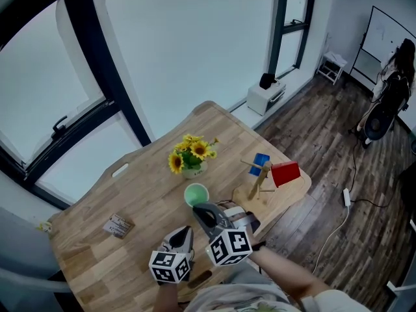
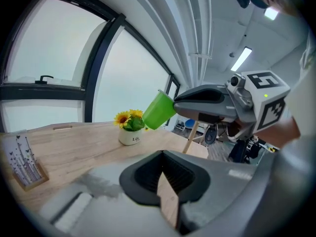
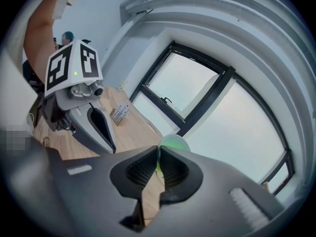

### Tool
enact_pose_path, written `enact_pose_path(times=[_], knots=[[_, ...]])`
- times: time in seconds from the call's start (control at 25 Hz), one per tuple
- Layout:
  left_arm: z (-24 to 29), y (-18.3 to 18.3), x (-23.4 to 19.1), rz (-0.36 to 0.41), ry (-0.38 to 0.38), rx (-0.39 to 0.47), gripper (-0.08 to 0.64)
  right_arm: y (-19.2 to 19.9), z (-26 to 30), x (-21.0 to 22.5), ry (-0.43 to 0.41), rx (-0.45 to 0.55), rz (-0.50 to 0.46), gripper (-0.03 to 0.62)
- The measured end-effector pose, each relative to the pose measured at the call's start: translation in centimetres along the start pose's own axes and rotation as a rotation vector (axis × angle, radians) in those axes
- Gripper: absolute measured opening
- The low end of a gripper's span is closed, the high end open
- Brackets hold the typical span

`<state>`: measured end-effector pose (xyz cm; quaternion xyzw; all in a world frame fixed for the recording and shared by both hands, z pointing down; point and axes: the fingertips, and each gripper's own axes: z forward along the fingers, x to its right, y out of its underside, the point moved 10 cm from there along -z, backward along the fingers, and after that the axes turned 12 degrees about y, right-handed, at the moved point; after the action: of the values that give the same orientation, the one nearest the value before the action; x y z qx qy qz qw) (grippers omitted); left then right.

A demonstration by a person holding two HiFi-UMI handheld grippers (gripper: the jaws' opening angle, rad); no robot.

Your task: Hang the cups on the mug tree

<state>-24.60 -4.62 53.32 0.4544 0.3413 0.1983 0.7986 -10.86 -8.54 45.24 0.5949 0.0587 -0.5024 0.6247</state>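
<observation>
While the right gripper (image 3: 158, 155) pinches the rim of the green cup (image 1: 196, 194) between its jaws, the cup hangs tilted above the table (image 1: 140, 197), left of the mug tree (image 1: 260, 182) and apart from it. A red cup (image 1: 285, 173) and a blue cup (image 1: 260, 162) hang on the mug tree. Farther left of it, the left gripper (image 2: 162, 155) hovers with jaws pressed together on nothing.

soft daylight pours from the washed-out windows (image 1: 188, 38) at upper left, shadows are faint, edges bend fisheye-style, and the near foreground of both gripper views is blurred.
</observation>
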Motion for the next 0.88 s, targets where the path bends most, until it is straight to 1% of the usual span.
enact_pose_path(times=[0.2, 0.44, 0.68, 0.88], knots=[[0.2, -0.3, 0.1, 0.011, 0.017, -0.008, 0.002, -0.4, -0.6, 0.6, 0.019, 0.012, 0.039, 0.02], [0.3, -0.3, 0.2, 0.024, 0.037, -0.032, 0.002, -0.4, -0.9, 1.3, 0.065, 0.007, 0.085, 0.02], [0.2, -0.3, 0.0, 0.028, 0.046, -0.047, 0.002, -0.2, -1.0, 2.8, 0.104, 0.021, 0.217, 0.02], [0.2, -0.3, -0.1, 0.023, 0.046, -0.044, 0.002, 0.1, -1.2, 4.3, 0.115, 0.048, 0.376, 0.019]])
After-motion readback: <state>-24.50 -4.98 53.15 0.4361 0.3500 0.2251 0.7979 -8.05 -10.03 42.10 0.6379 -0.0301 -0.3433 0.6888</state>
